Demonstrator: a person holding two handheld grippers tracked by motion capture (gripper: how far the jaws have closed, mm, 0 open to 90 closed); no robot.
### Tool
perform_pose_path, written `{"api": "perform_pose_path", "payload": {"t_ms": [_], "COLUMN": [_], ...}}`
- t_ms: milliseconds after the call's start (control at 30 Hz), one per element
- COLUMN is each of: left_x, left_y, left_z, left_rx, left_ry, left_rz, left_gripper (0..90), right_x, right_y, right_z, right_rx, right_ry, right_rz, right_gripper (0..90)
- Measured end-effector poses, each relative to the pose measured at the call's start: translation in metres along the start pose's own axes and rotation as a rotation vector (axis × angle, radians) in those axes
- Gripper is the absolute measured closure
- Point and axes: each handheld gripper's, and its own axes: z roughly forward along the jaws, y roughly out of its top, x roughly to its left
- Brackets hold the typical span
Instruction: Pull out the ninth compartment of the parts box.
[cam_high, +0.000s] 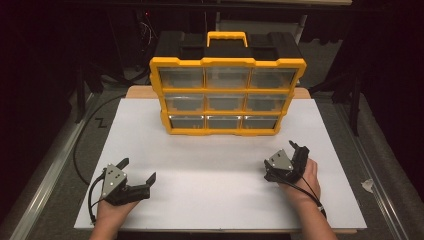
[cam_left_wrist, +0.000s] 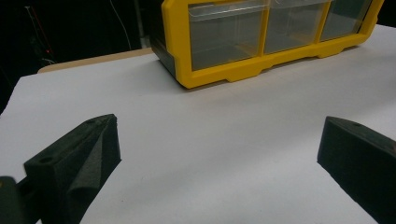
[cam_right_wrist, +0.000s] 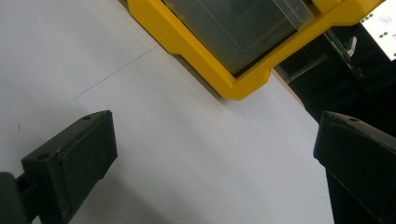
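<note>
A white table top (cam_high: 215, 170) lies bare across the middle and lower part of the high view, leaving broad open room between the two grippers and in front of the yellow drawer cabinet (cam_high: 227, 95), which stands upright at the upper centre, toward the board's far edge, well apart from both hands. The left gripper (cam_high: 137, 173) sits at the lower left of the frame, near the board's near edge, held by a hand (cam_high: 112, 210) entering from the bottom; its jaws are spread wide and angled toward the frame's upper right, with nothing between them. The right gripper (cam_high: 296, 148) sits at the lower right, its hand (cam_high: 305, 182) turned so the jaws point up the frame toward the cabinet; the right gripper view shows these jaws also far apart and empty. The cabinet carries three rows of three clear drawers under a black top with a yellow handle (cam_high: 227, 38). In the left gripper view the bottom-row drawers (cam_left_wrist: 229, 37) at the top of the frame look empty; the contents of the upper rows cannot be made out.
</note>
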Motion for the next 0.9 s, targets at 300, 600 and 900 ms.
{"api": "perform_pose_path", "payload": {"t_ms": [300, 600, 900], "left_x": [-0.001, 0.000, -0.001], "left_y": [0.000, 0.001, 0.002], "left_z": [0.001, 0.001, 0.000], "left_rx": [0.001, -0.003, -0.013], "left_ry": [0.007, 0.002, -0.003], "left_rz": [0.009, 0.024, 0.036], "left_gripper": [0.2, 0.2, 0.2], "right_x": [0.004, 0.008, 0.015], "right_y": [0.004, 0.010, 0.015], "right_z": [-0.003, -0.007, -0.011], "right_rx": [-0.012, 0.006, 0.011], "right_ry": [-0.019, -0.070, -0.120], "right_rz": [-0.054, -0.178, -0.330], "right_gripper": [1.0, 1.0, 1.4]}}
